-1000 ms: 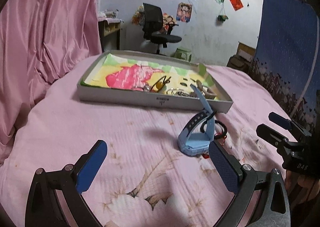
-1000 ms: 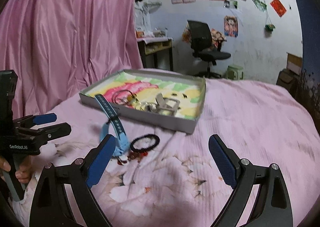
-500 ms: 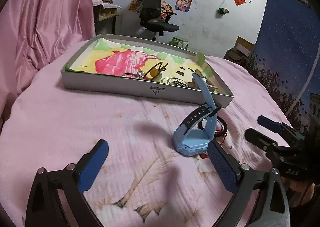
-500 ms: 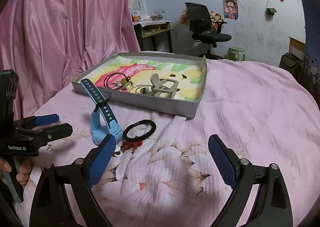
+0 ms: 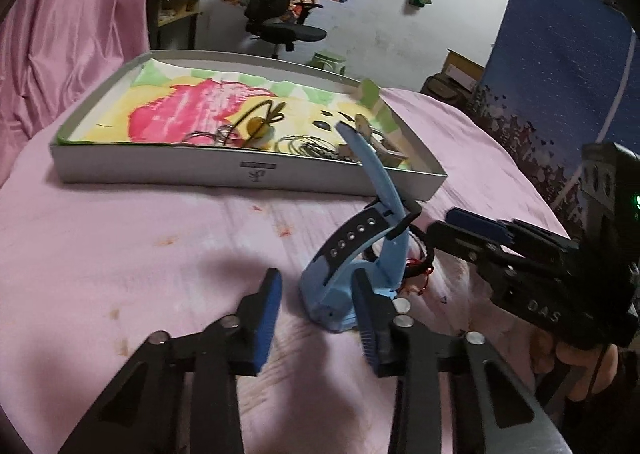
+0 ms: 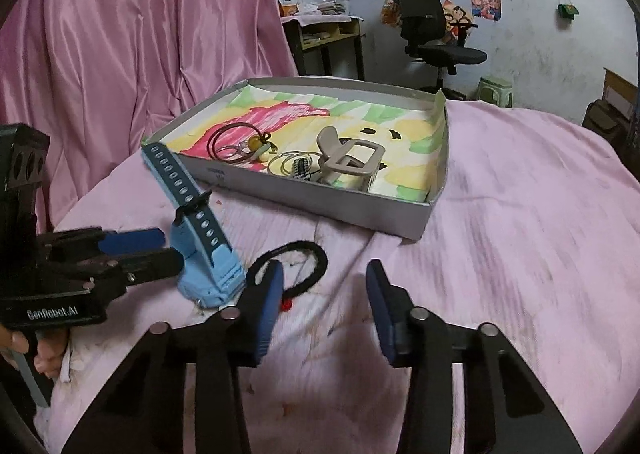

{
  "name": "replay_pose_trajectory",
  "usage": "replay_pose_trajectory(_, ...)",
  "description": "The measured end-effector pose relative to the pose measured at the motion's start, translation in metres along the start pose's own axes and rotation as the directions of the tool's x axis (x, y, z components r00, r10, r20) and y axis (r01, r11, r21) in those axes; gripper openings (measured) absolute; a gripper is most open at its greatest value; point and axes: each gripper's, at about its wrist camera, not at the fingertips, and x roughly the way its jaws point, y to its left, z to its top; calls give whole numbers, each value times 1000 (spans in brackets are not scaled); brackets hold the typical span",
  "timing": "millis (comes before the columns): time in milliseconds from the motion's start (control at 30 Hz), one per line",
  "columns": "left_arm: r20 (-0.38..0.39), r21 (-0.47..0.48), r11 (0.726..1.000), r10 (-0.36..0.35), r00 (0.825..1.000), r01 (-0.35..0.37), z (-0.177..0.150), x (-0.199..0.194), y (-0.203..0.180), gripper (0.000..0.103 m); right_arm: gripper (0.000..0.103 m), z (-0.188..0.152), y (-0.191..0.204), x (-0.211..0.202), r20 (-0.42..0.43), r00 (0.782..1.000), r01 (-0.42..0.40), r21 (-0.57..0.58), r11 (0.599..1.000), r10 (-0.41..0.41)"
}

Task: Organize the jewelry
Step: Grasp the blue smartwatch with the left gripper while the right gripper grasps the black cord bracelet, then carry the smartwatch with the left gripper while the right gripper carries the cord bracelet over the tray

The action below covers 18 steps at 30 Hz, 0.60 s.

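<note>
Part of the job is judged done. In the box (image 6: 430, 210) on the pink bedspread (image 5: 120, 254) a cord ring with a yellow charm (image 6: 256, 144), wire rings (image 6: 288, 164) and a beige clip (image 6: 348, 160) are already laid.

Two pieces are left outside, seen from left to right in the right wrist view — the blue watch (image 6: 208, 258), standing on its case with a strap raised, and just beside it the black band (image 6: 308, 266) with red beads, lying flat.

The left gripper (image 5: 316, 314) is held low just in front of the watch; its jaws have just been closing, yet are seen narrowly apart with nothing between them. The right gripper (image 6: 324, 294) is placed at the band — one pad over its loop — and its jaws have likewise just been closing, with only cloth in the gap; no grasp is seen.
</note>
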Motion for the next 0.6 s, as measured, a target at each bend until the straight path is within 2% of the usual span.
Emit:
replay_pose_trajectory(100, -3, -9, 1000, -15, 1000, 15, 0, 3, 1, 21, 32, 4, -1, 9, -5, 1000, -18, 13, 1000, 18)
replay_pose_trajectory(367, -2, -98, 994, -56, 998, 56, 1, 9, 17, 12, 29, 5, -6, 31, -62, 997, -45, 48, 998, 48)
replay_pose_trajectory(600, 10, -119, 991, -61, 998, 62, 0, 10, 20, 7, 13, 3, -7, 42, -94, 994, -56, 59, 997, 61)
